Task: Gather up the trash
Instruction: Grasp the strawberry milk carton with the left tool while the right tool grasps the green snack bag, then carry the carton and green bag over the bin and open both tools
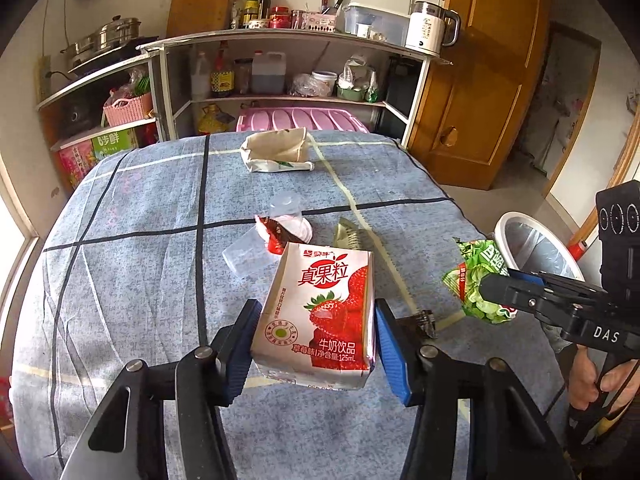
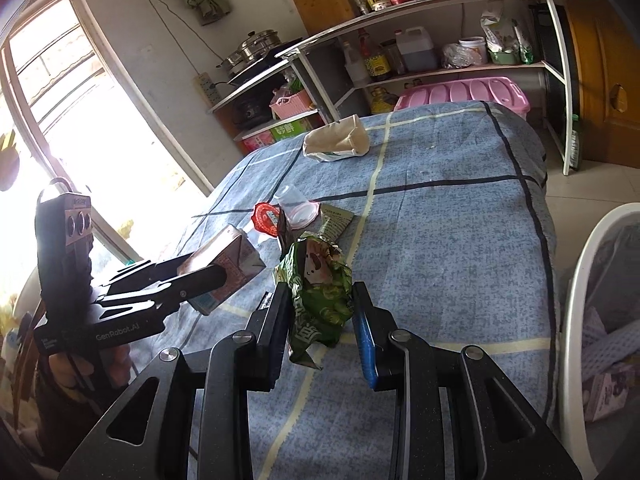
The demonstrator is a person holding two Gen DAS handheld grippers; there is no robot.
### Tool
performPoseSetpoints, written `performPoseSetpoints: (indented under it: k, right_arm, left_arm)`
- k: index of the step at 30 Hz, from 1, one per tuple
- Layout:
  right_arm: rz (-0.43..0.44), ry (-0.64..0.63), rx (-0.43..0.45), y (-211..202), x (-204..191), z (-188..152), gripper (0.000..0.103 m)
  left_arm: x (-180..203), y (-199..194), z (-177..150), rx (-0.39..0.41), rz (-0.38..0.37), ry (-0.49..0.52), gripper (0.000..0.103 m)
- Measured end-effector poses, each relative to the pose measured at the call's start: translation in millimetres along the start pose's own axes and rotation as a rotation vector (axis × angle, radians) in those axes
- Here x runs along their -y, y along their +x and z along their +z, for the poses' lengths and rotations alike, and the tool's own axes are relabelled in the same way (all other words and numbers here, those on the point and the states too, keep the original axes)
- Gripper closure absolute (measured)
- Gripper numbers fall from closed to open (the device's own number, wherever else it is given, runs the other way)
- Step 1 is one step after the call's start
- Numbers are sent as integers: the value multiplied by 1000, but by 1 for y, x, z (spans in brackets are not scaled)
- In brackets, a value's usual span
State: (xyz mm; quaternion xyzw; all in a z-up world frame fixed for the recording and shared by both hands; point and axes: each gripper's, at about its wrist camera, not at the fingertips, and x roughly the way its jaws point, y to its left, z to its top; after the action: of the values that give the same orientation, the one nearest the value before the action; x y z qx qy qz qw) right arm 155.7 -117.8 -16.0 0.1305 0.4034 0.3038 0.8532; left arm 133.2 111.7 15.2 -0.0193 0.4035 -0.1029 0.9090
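Left claw [image 1: 316,344] clamps milk carton [image 1: 320,312], right claw [image 2: 320,320] clamps green wrapper [image 2: 318,288] above blue checked tablecloth [image 1: 140,280].

Red-and-white strawberry carton [image 1: 320,312], green crumpled wrapper [image 2: 320,300], blue checked tablecloth [image 1: 140,240].

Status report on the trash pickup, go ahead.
Left claw shut on strawberry milk carton. Right claw shut on green snack wrapper. Bin at right, path clear. Cups, wrappers remain on table.
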Motion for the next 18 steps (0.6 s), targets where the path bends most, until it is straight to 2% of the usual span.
performPoseSetpoints:
  k: [7, 18]
  right_arm:
    - [-66, 18, 52, -32, 16, -1, 71]
    - [-198, 79, 137, -97, 60, -5, 71]
  left_arm:
    - [36, -6, 6, 25, -60, 34, 47]
    - [111, 9, 26, 43, -195, 95, 47]
